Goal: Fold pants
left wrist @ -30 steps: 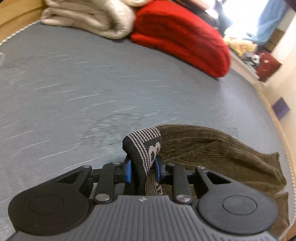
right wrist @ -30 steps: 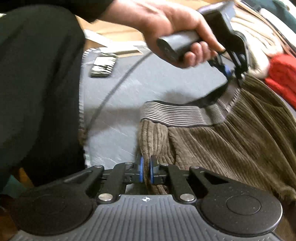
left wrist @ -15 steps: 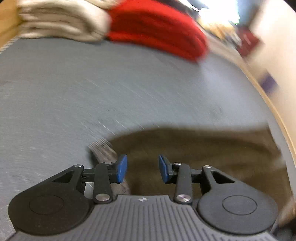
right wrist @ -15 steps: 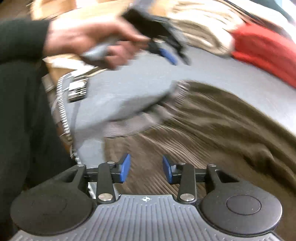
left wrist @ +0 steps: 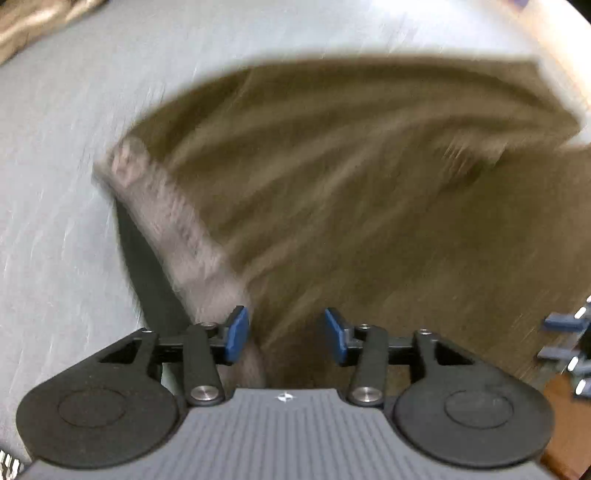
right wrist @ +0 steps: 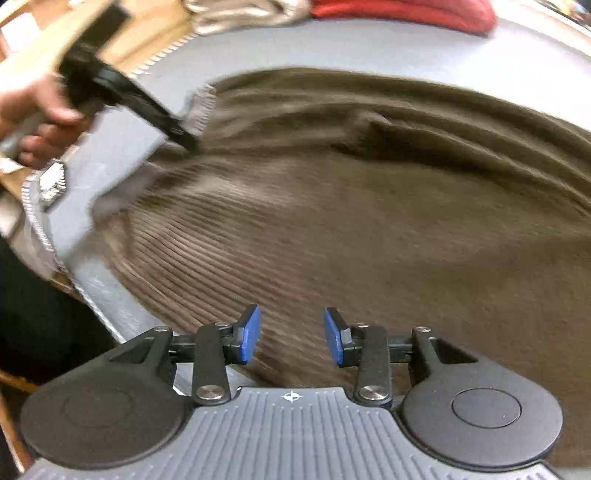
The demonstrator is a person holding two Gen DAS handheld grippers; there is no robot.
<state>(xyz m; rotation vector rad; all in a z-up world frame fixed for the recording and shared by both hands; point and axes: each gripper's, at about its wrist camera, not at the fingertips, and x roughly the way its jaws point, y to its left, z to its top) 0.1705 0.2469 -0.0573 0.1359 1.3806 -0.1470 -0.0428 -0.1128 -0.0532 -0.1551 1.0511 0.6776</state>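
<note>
Brown corduroy pants [left wrist: 351,192] lie spread on the grey mattress [left wrist: 55,184], with the grey striped waistband [left wrist: 173,221] at their left edge. My left gripper [left wrist: 286,334] is open and empty, just above the waistband end of the pants. My right gripper [right wrist: 291,339] is open and empty over the near edge of the pants [right wrist: 351,221]. In the right wrist view the left gripper [right wrist: 147,107] hovers over the waistband corner [right wrist: 201,107]. The right gripper's blue pads [left wrist: 563,323] show at the right edge of the left wrist view.
A red folded blanket [right wrist: 402,11] and a cream one [right wrist: 243,14] lie at the far end of the mattress. A small dark striped object [right wrist: 53,181] lies near the mattress's left edge [right wrist: 40,221]. The person's dark clothing [right wrist: 44,325] is at the left.
Both grippers let go of the pants and opened. The pants dropped flat onto the mattress. Both grippers then tilted down over the fabric and are still moving.
</note>
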